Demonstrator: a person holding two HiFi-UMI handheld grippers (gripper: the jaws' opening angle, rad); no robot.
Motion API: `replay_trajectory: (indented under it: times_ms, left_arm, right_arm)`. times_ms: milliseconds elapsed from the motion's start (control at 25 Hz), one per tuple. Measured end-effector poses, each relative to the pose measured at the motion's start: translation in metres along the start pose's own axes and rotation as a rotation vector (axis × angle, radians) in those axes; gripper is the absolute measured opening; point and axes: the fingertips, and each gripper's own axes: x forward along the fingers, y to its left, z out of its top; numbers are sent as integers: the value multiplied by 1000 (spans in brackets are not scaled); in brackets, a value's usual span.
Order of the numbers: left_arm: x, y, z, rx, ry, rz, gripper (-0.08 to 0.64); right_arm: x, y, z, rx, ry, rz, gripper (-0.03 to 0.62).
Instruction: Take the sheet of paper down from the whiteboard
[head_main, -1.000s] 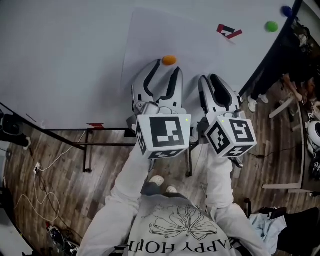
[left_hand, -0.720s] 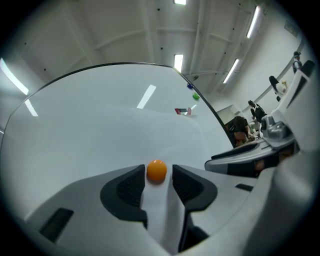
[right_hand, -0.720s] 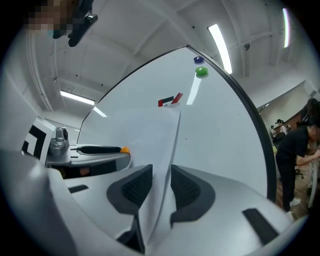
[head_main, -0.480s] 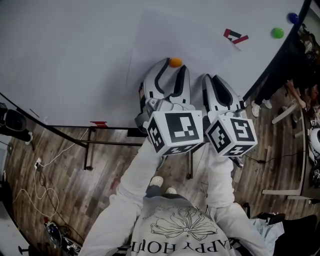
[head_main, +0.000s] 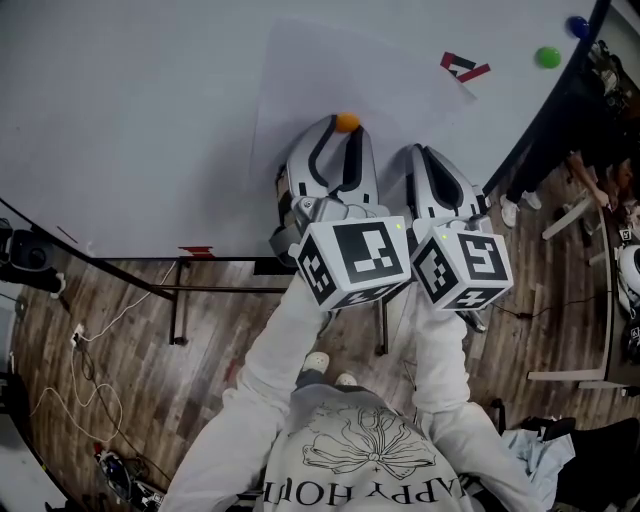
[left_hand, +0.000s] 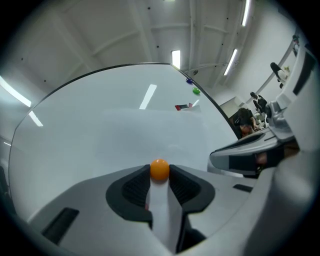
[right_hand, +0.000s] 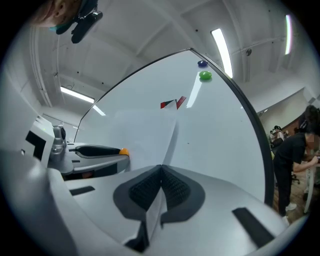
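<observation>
Closing left gripper (left_hand: 160, 179) jaws touched orange round magnet (left_hand: 159, 169); right gripper (right_hand: 161, 168) clamped white paper sheet (right_hand: 145, 131) edge on whiteboard (head_main: 130, 100).

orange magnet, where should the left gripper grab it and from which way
Pinch its round sides, coming head-on at the whiteboard: the orange magnet is a small knob standing proud of the flat sheet. The left gripper is lined up so, jaws closing with it between the tips.
</observation>
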Motion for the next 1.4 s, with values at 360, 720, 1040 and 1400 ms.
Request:
replay_trajectory:
  times_ms: [360,720,1040,1400]
  left_arm:
    - [-2,0,-3,-69,5,-47,114]
    - [-15,10,1,-85,-10,-36,114]
    - [-18,16,-1,-102,-2,-30,114]
    - [-15,20,-10,-109,18,-32,114]
  right_arm:
    - [-8,-2,7,1,-20,-32,2]
    - [-32,-25,17,31,-43,-127,2]
    - [-61,-52,30,38,-77,-237,2]
    - [-87,-68,54,12,-129,-323,2]
